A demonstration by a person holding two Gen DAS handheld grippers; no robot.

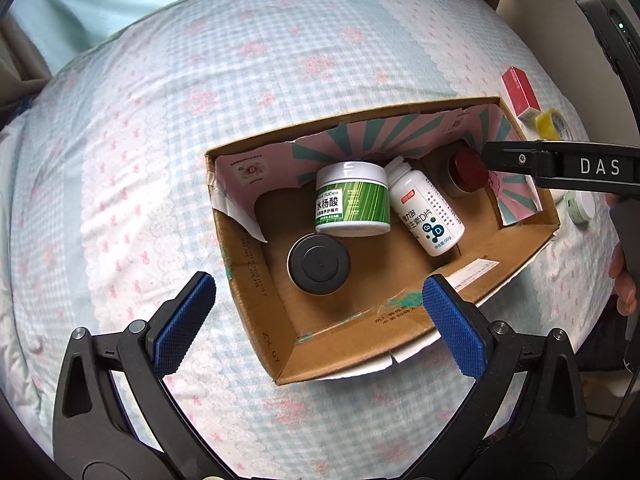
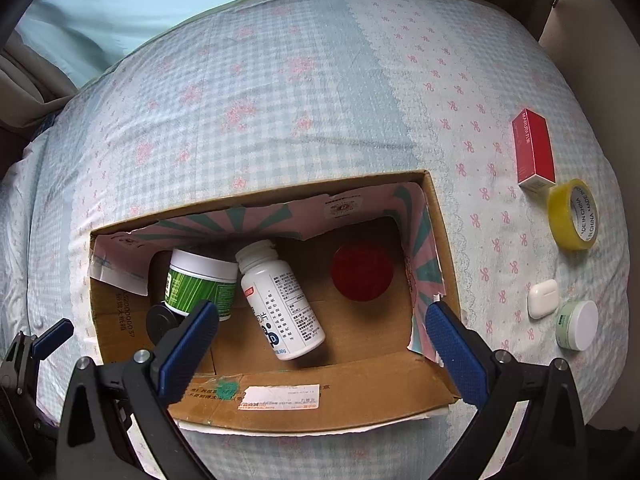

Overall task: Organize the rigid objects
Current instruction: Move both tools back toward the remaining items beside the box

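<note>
blue-padded fingers [image 1: 185, 320] of the left gripper [image 1: 316, 320] are seen spread wide and empty above the near left corner of the cardboard box [image 1: 352, 344], and the right gripper [image 2: 320, 340] is likewise released, with nothing between its pads, above the box's near wall. inside the box a black-lidded jar [image 1: 319, 264] stands near the left end, a green-labelled jar [image 1: 352, 200] and a white tablet bottle [image 1: 426, 212] lie tipped against each other at the middle, and a red-lidded jar [image 2: 362, 272] stands at the right end. outside, toward the right edge of the bed [image 2: 280, 100], a red carton [image 2: 534, 152], a yellow tape roll [image 2: 573, 216], a white earbud case [image 2: 542, 298] and a small pale green jar [image 2: 578, 324] are still to be packed. the next pick is judged best made by the right gripper, which is nearer them; the carton should be taken across its narrow faces, and the tipped bottle should be avoided when it is lowered in.
</note>
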